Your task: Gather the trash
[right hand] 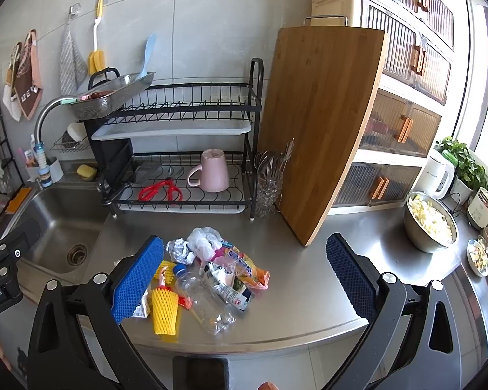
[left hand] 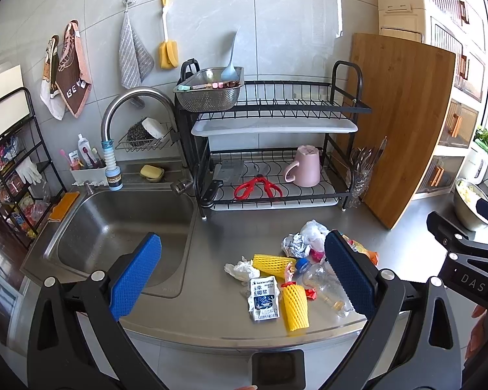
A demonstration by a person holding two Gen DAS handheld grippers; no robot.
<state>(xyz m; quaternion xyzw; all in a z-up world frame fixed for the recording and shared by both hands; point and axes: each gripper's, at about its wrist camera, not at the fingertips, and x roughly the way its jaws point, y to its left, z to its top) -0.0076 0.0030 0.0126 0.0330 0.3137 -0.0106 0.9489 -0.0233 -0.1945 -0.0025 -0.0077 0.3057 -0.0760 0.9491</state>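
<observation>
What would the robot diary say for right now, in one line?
phase: start | left gripper: open, empty | right gripper: open, empty | trash pile: on counter, untouched

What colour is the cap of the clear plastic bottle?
Blue cap on the bottle; the right wrist view shows it best.

Brushed steel counter [right hand: 309, 279], clear crinkled plastic bottle [right hand: 205, 302], yellow foam net sleeve [right hand: 164, 312], smooth wooden board [right hand: 322, 123].

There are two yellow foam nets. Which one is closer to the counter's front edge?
The yellow foam net beside the coffee pouch; the other net lies farther back.
</observation>
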